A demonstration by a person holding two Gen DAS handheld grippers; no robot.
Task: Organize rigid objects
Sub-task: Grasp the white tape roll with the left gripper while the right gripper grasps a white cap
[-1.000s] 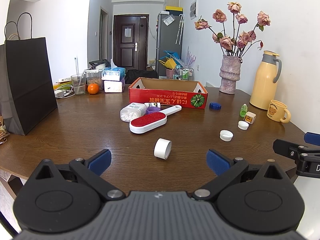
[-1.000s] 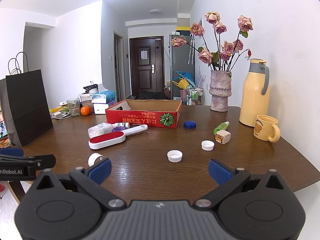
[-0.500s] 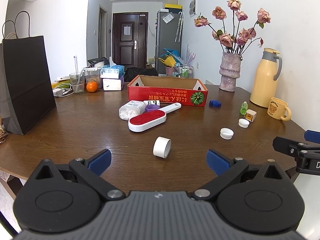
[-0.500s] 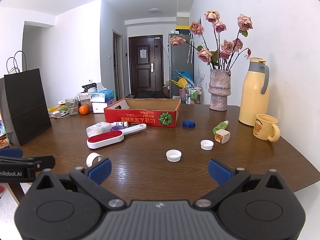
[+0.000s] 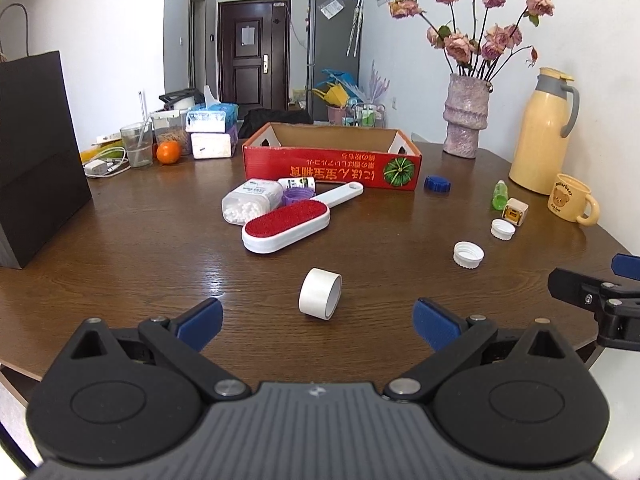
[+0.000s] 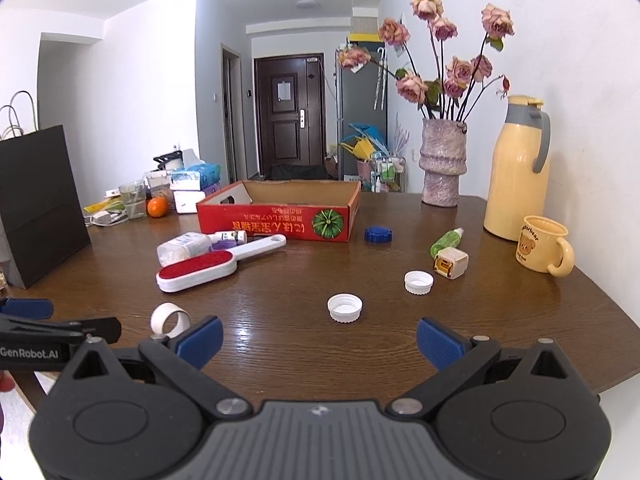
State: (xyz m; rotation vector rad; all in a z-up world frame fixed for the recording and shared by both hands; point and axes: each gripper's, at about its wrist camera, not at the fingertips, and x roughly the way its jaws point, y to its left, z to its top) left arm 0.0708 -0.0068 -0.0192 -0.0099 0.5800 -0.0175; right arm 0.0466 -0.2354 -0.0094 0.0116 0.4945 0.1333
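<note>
A red cardboard box (image 5: 332, 168) stands open at the table's middle back, also in the right wrist view (image 6: 276, 220). Loose items lie before it: a white tape roll (image 5: 320, 293), a red-and-white lint brush (image 5: 292, 224), a clear pill box (image 5: 250, 205), two white caps (image 6: 345, 308) (image 6: 418, 282), a blue cap (image 6: 377, 235), a green bottle (image 6: 446, 242) and a small white cube (image 6: 451, 263). My left gripper (image 5: 318, 322) is open, just short of the tape roll. My right gripper (image 6: 318, 340) is open, just short of the nearer white cap.
A black paper bag (image 5: 36, 152) stands at the left. A vase of roses (image 6: 442, 172), a yellow thermos (image 6: 516, 176) and a bear mug (image 6: 542, 250) stand at the right. A glass, an orange (image 5: 168, 152) and tissue packs sit at the back left.
Both grippers have moved slightly forward and lower over the table; the tape roll and the caps sit a little nearer in view. Both stay open.
</note>
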